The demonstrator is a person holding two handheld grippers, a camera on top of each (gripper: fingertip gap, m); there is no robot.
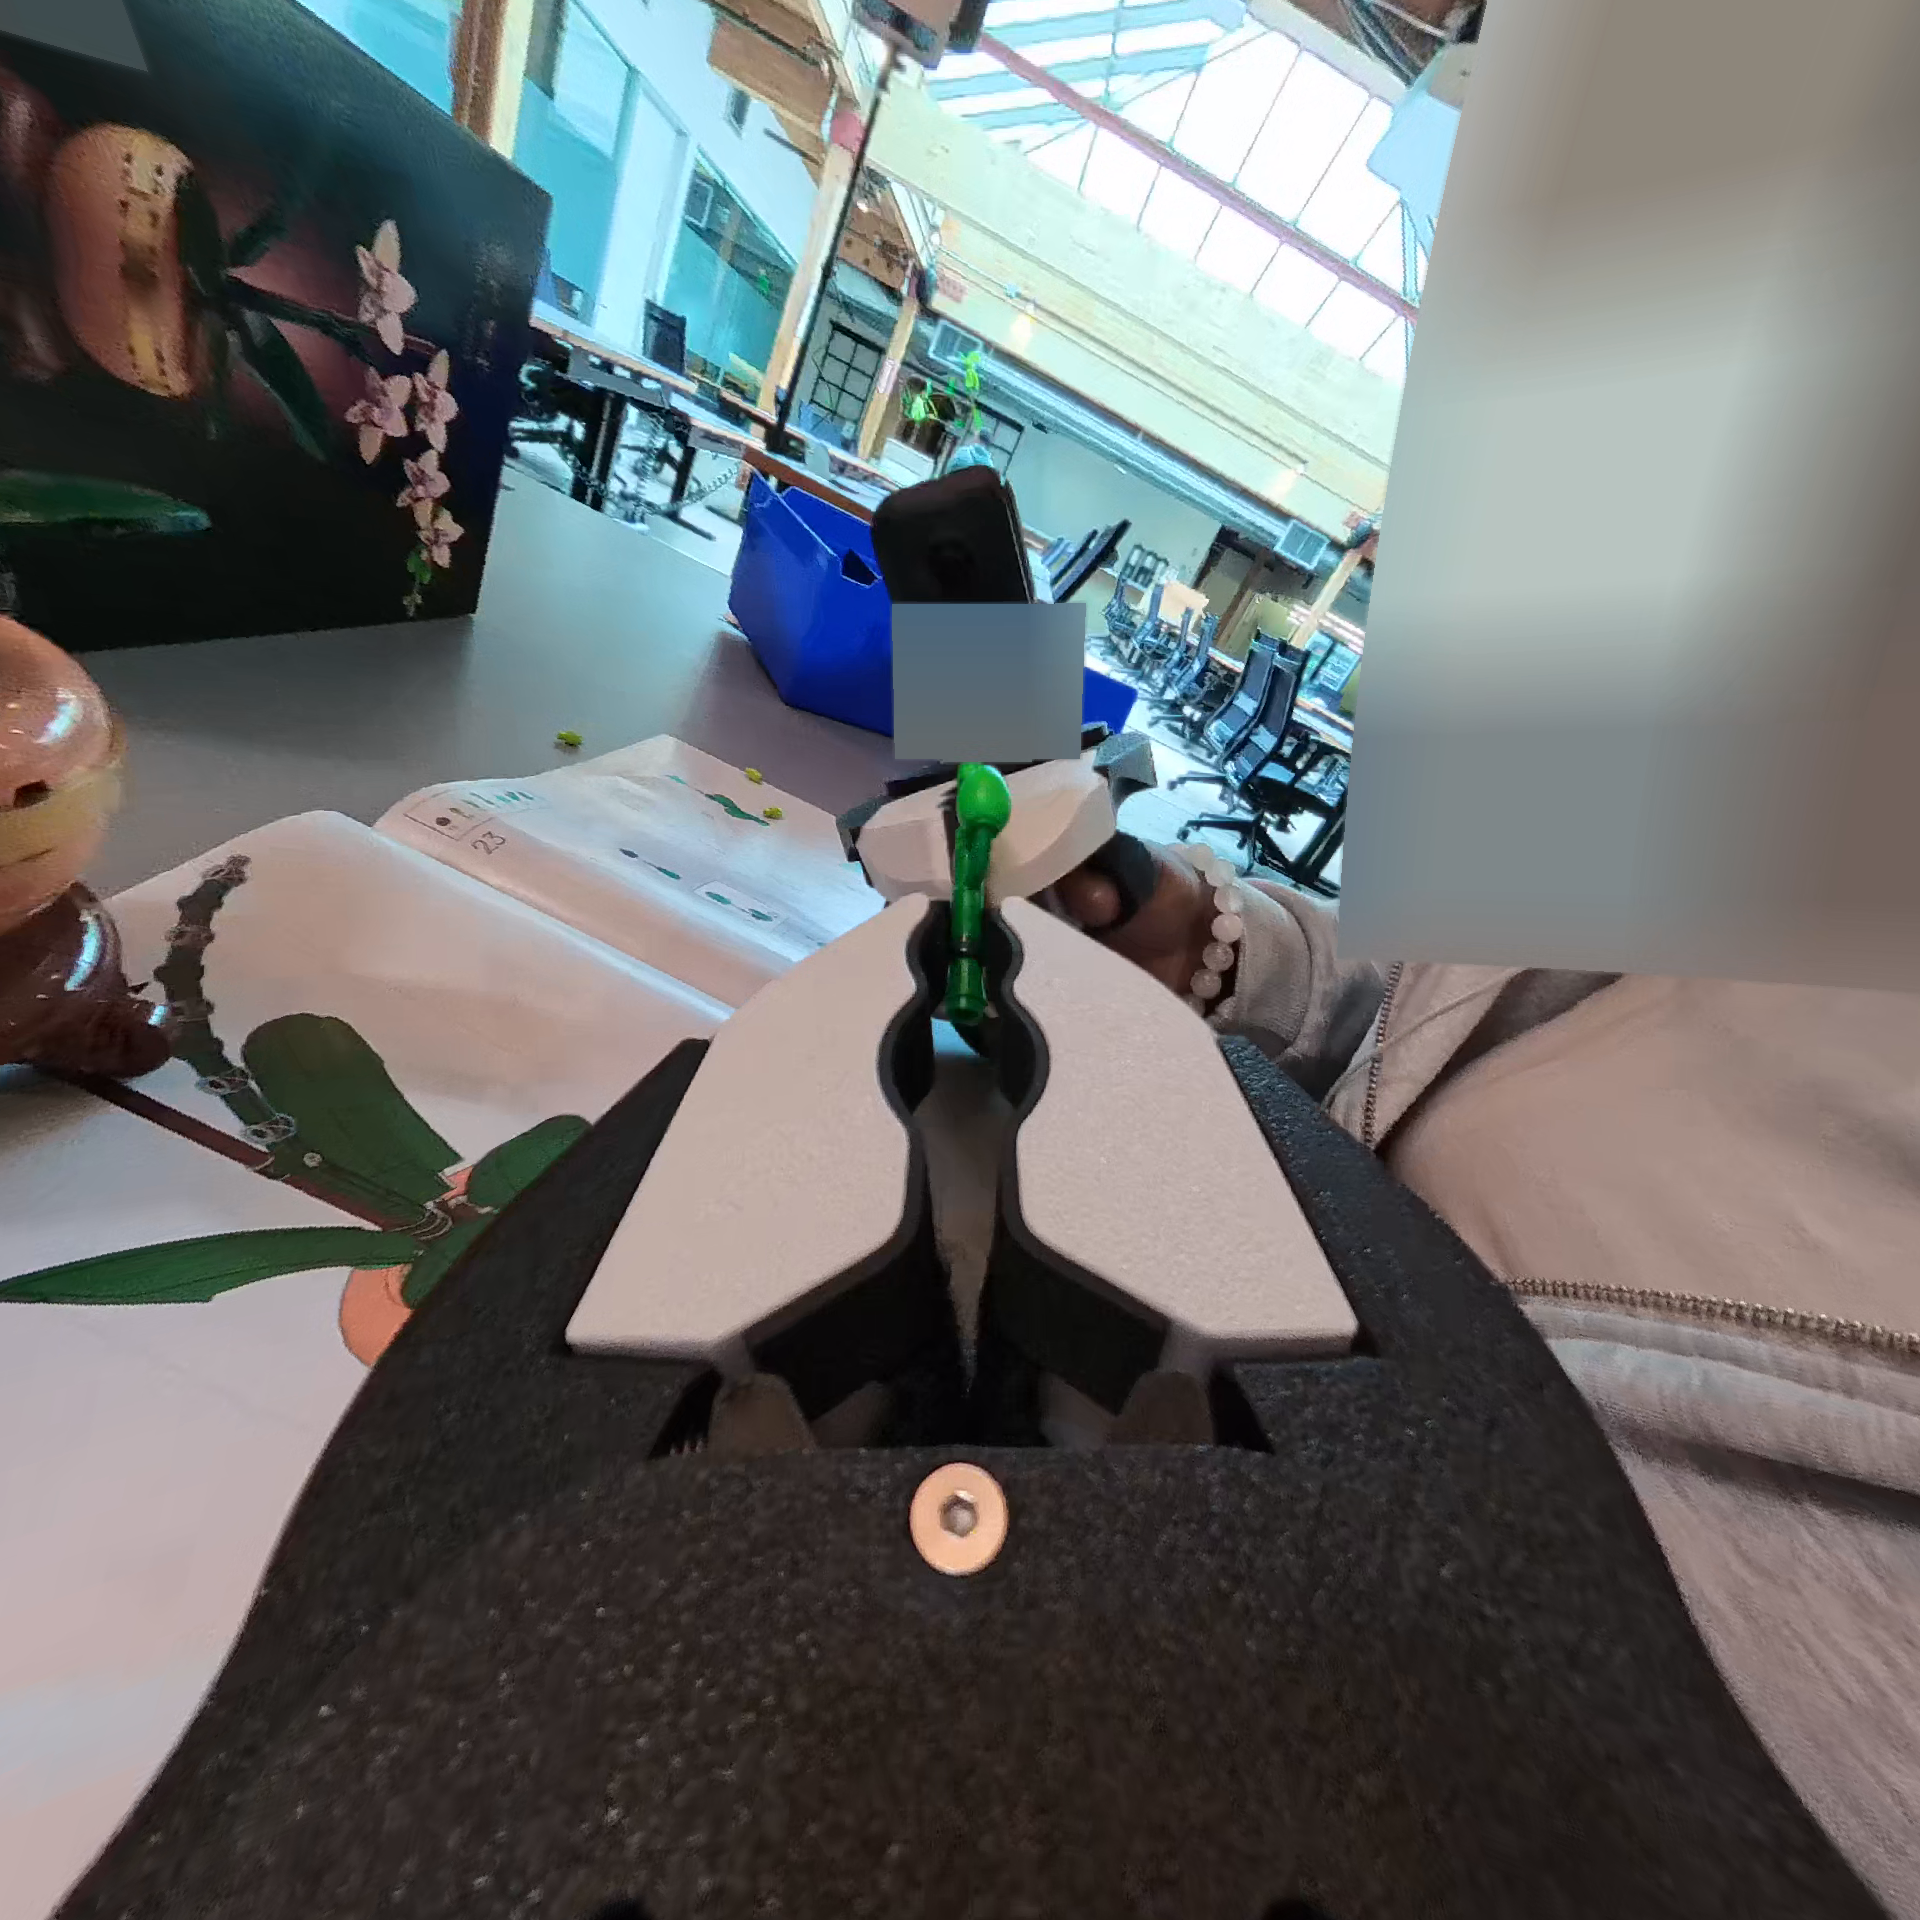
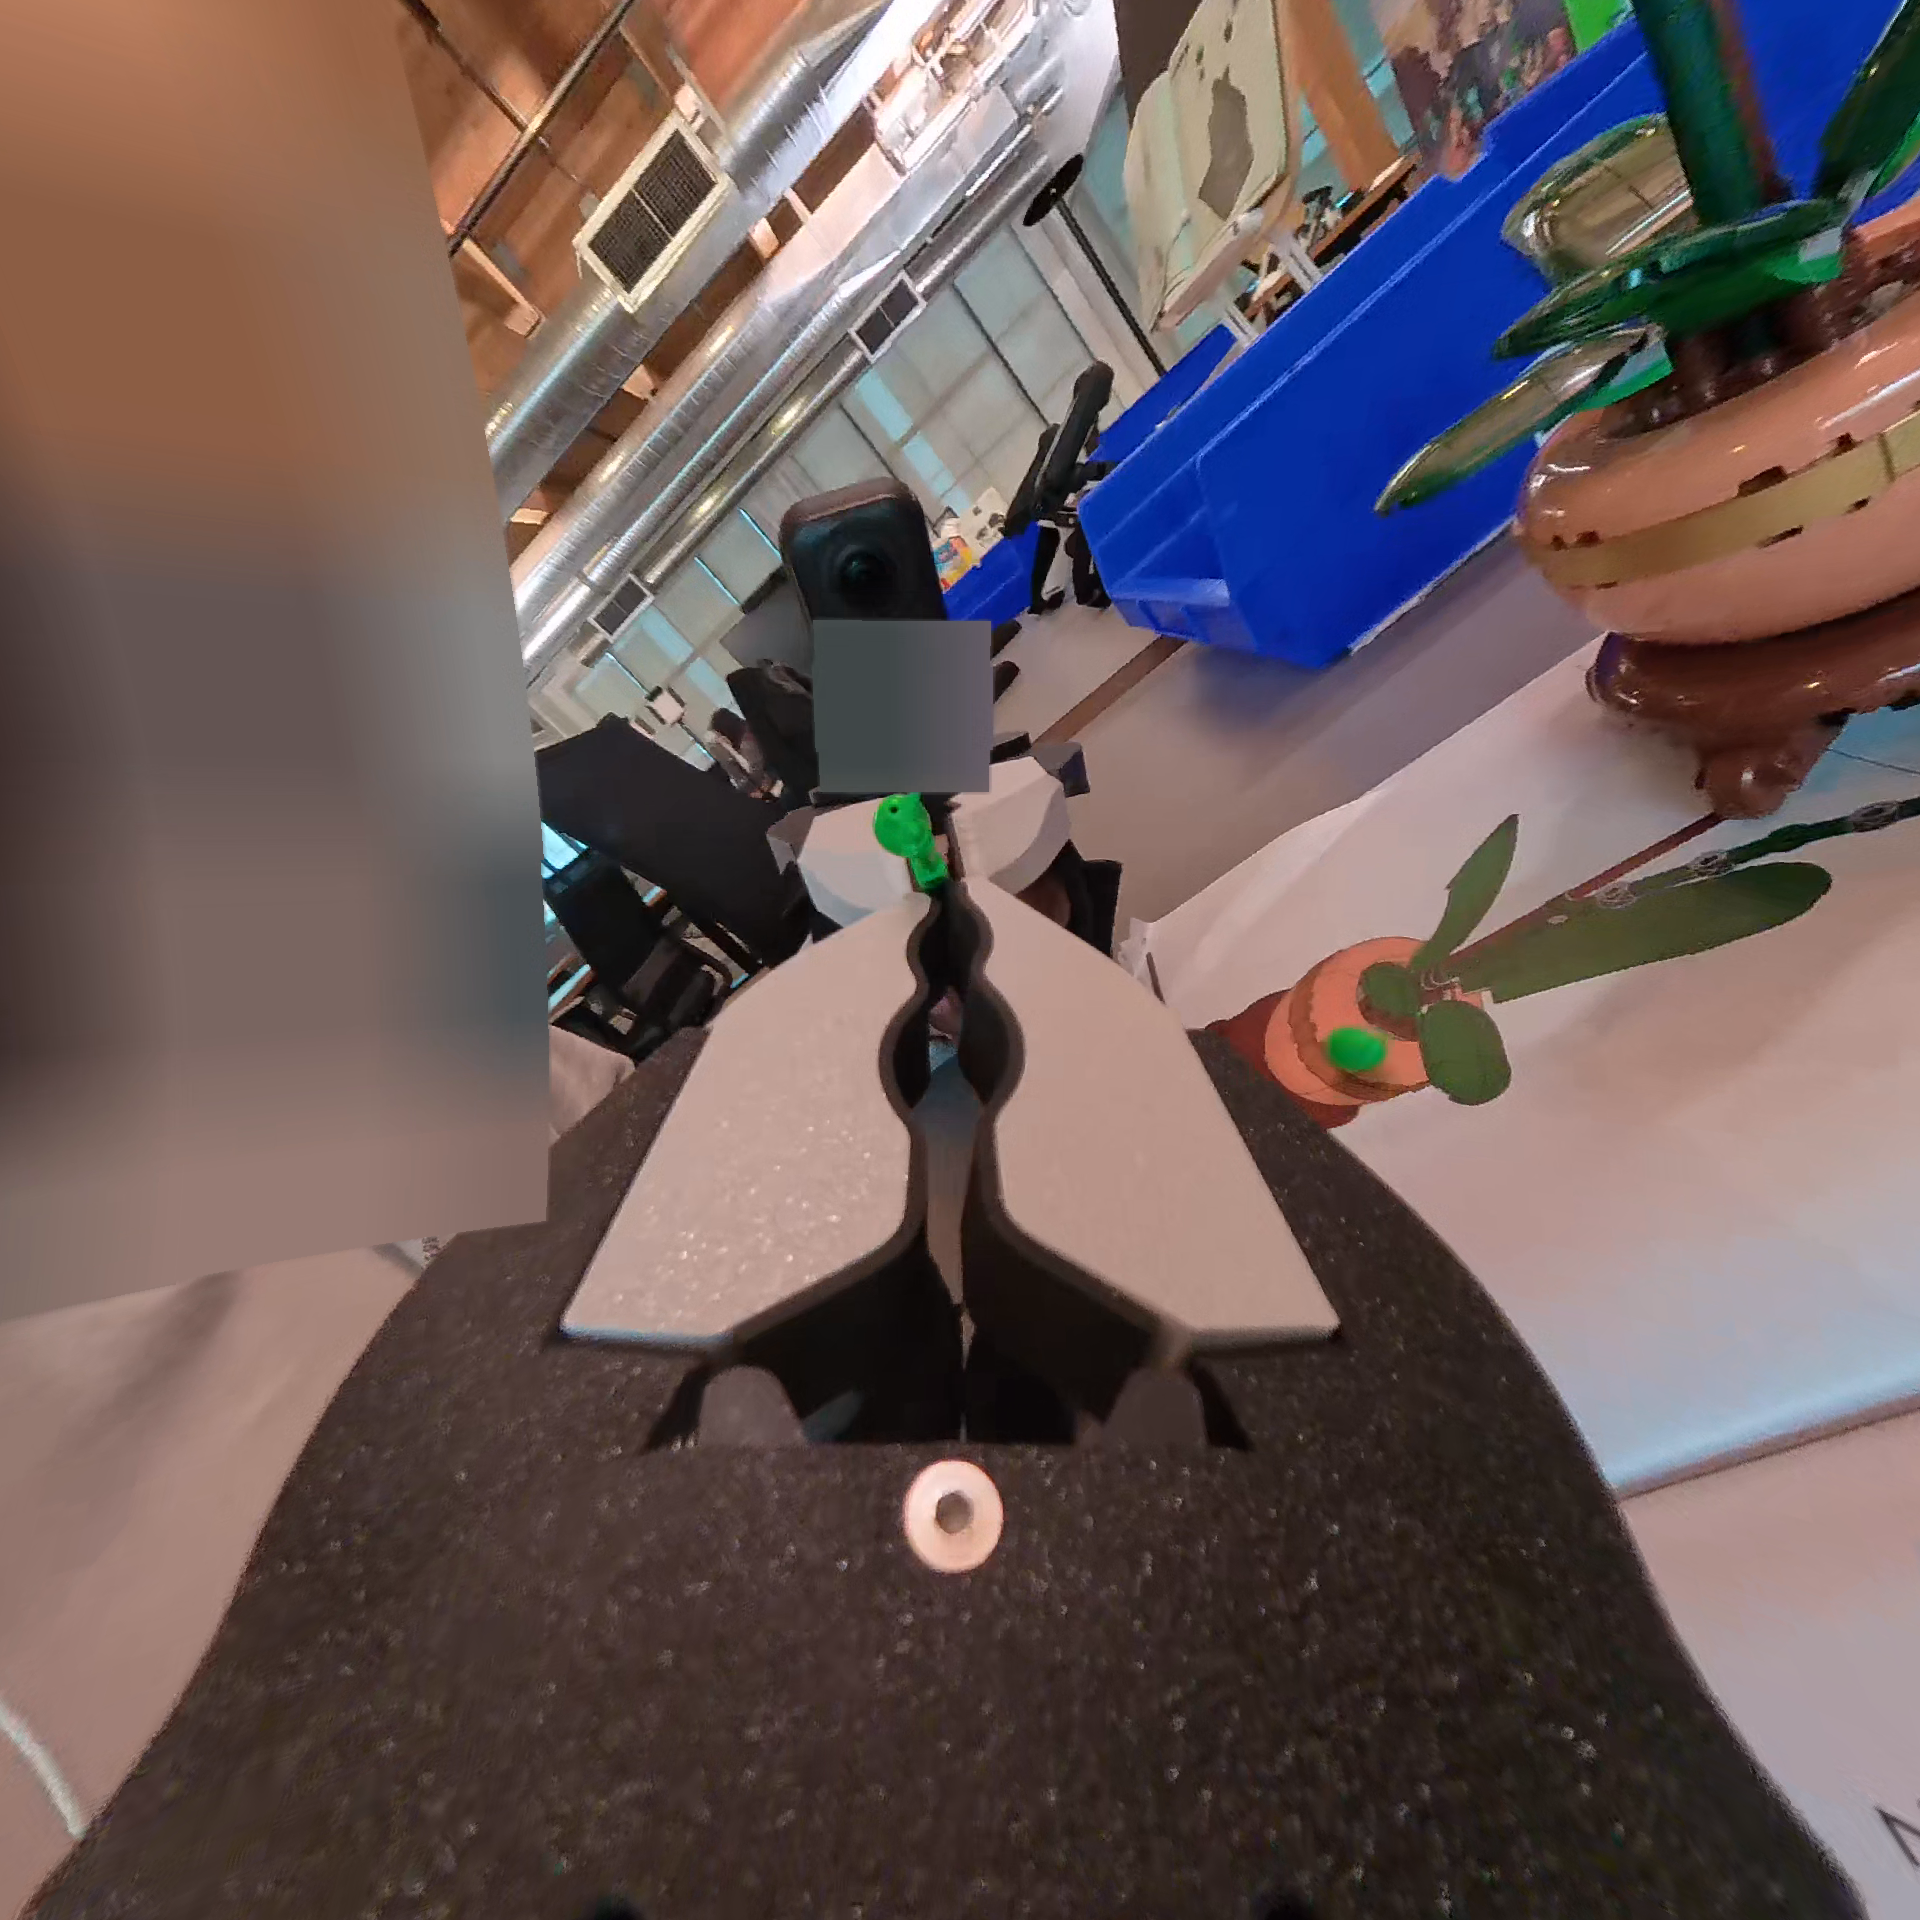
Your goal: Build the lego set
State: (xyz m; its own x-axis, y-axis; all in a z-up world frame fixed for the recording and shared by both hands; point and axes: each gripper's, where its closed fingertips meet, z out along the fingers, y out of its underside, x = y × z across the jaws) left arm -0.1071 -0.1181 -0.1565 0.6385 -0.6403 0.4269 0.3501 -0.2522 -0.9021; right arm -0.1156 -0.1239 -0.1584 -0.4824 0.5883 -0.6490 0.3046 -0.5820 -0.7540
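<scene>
The green stem [image 1: 971, 914] runs lengthwise out from the left gripper [image 1: 961, 935], clamped on it; the right gripper [image 2: 940, 899] pinches its far end head-on.

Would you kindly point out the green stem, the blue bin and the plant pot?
green stem [image 1: 968, 904], left wrist view, mid-shaft.
blue bin [image 1: 805, 603], left wrist view, side wall.
plant pot [image 2: 1725, 520], right wrist view, rounded body.

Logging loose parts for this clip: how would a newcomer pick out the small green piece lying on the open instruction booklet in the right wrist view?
Start at the built plant pot at upper right, then drop to the open instruction booklet below it. On the printed pot drawing lies the loose green piece. It is a bright, rounded blob, unlike the flat darker printed leaves beside it and the green stem clamped at the right hand-held gripper.
</scene>
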